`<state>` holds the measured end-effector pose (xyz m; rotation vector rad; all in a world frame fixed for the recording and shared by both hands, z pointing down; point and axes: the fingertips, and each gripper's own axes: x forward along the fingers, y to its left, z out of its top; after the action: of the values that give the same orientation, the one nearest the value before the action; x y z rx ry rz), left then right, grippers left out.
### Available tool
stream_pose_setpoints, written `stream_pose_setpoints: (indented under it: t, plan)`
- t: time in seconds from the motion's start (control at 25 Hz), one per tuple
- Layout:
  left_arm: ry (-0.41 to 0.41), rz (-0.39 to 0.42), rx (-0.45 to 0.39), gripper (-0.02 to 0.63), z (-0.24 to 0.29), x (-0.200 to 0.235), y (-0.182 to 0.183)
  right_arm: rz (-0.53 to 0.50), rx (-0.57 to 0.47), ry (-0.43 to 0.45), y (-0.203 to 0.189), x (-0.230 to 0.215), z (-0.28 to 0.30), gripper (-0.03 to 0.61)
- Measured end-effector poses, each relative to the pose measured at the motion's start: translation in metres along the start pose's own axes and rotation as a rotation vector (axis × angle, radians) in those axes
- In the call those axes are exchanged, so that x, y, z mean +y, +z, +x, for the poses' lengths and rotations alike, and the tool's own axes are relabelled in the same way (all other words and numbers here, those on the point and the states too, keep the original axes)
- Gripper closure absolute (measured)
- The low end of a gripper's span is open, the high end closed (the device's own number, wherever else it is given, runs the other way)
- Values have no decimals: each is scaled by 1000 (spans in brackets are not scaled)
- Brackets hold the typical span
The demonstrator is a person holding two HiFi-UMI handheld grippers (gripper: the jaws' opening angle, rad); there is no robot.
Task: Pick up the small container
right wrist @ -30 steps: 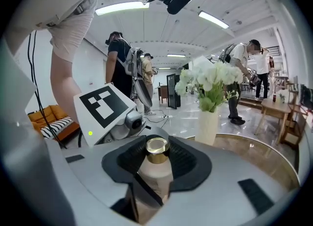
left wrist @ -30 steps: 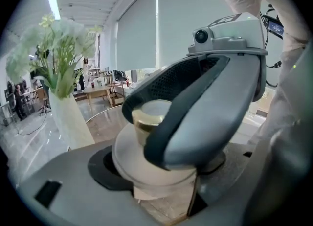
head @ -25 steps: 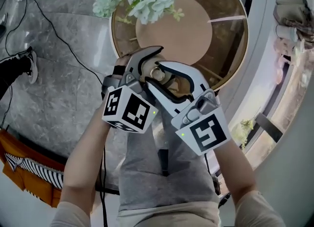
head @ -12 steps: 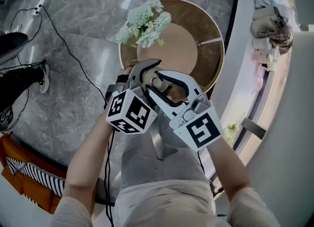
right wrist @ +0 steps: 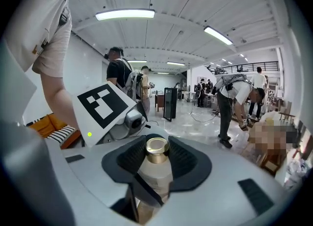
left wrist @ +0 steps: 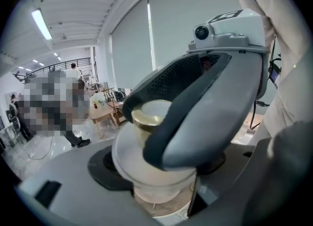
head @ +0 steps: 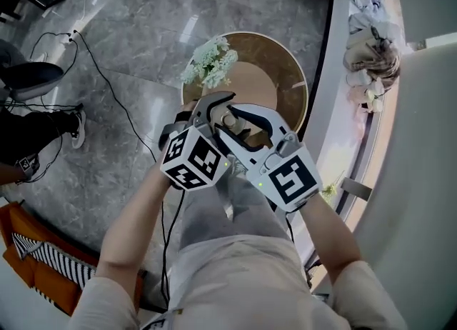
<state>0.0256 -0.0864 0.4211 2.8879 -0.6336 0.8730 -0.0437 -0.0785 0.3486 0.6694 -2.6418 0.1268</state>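
The small container [head: 229,119] is a cream bottle with a gold cap, held in the air in front of the person's chest. My left gripper [head: 216,113] and right gripper [head: 251,126] cross around it from either side. In the left gripper view the container [left wrist: 134,159] sits between my left gripper's [left wrist: 161,176] dark pads, and a jaw of the right gripper [left wrist: 195,117] wraps over its front. In the right gripper view the right gripper's [right wrist: 156,164] ribbed pads press on the container [right wrist: 156,171] just below its cap. The left gripper's marker cube [right wrist: 105,105] shows behind.
Far below stands a round wooden table [head: 285,82] with a bunch of pale flowers [head: 209,61]. A black cable [head: 107,82] runs over the marble floor. An orange seat [head: 36,268] is at lower left and a white curved ledge [head: 334,114] at right. People stand in the room.
Both grippers have risen together with the container between them. The table, flowers and floor now look smaller and farther below.
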Motion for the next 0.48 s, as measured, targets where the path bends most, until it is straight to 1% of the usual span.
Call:
stream_pose_setpoints:
  t: [0.12, 0.24, 0.36, 0.48]
  plan:
    - [11, 8, -19, 265, -17, 4, 29, -29, -20, -2, 30, -1, -14, 439]
    - [22, 19, -29, 265, -34, 3, 59, -61, -15, -6, 51, 0, -33, 439]
    - [30, 27, -15, 265, -51, 2, 86, -42, -43, 2, 86, 2, -49, 439]
    - [35, 27, -14, 265, -66, 3, 110, -36, -48, 5, 113, 2, -62, 439]
